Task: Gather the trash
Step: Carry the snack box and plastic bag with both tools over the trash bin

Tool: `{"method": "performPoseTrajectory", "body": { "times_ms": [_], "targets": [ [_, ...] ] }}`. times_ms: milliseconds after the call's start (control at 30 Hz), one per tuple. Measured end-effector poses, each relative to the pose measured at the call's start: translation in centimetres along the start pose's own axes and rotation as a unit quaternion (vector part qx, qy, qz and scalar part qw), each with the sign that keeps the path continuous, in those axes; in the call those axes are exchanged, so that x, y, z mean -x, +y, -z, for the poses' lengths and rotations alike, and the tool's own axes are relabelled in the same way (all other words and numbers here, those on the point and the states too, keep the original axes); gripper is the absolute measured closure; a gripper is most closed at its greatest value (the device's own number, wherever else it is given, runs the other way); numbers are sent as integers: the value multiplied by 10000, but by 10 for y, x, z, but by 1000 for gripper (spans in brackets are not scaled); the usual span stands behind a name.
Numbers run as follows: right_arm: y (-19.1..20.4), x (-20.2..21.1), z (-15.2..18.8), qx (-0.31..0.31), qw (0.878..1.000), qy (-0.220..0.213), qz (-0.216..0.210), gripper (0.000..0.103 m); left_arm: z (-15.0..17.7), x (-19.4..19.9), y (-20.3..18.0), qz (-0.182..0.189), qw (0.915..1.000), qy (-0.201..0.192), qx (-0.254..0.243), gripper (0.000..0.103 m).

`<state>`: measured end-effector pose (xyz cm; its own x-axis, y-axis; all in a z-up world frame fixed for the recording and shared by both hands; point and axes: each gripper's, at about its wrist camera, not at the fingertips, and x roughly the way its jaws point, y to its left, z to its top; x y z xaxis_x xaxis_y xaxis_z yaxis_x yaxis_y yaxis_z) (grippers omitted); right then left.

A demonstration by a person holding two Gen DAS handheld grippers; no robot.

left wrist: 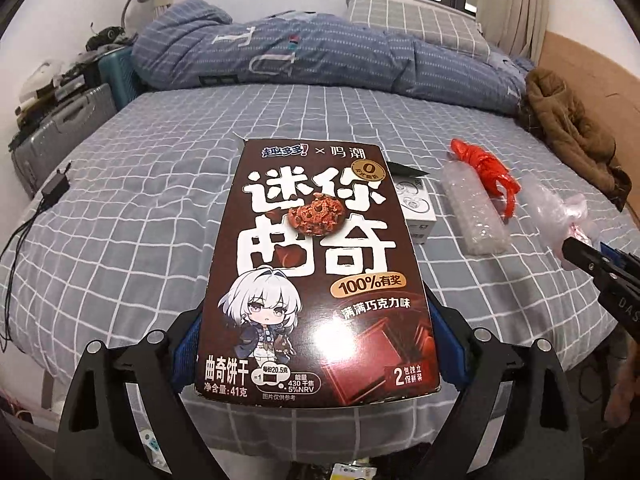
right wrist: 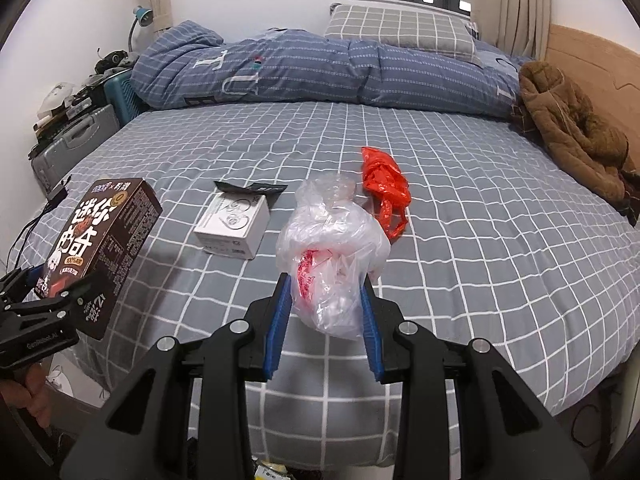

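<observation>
My left gripper (left wrist: 316,344) is shut on a brown cookie box (left wrist: 316,264) and holds it above the bed's near edge; the box also shows at the left of the right wrist view (right wrist: 104,240). My right gripper (right wrist: 326,304) is shut on a clear plastic bag (right wrist: 332,256) with red print, lifted off the bed. In the left wrist view that bag (left wrist: 560,212) and the right gripper (left wrist: 576,256) show at the right edge. On the bed lie a white box (right wrist: 234,224), a black wrapper (right wrist: 248,190), a red plastic bag (right wrist: 386,184) and a roll of bubble wrap (left wrist: 472,208).
The bed (right wrist: 480,260) has a grey checked sheet. A rolled blue duvet (right wrist: 320,72) and a pillow (right wrist: 396,32) lie at the far side. A brown coat (right wrist: 572,128) lies at the right. Suitcases (right wrist: 76,136) stand at the left. A charger with cable (left wrist: 52,192) lies on the left edge.
</observation>
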<state>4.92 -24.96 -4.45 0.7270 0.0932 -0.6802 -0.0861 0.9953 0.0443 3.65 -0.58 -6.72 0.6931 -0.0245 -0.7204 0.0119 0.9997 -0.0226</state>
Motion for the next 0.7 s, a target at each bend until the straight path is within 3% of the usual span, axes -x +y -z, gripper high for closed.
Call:
{"method": "performPoseTrajectory", "body": {
  "times_ms": [700],
  "targets": [
    [29,43,58,31,9994,161,-292,71,69,47,13,34,9998,124,120,14]
  ]
}}
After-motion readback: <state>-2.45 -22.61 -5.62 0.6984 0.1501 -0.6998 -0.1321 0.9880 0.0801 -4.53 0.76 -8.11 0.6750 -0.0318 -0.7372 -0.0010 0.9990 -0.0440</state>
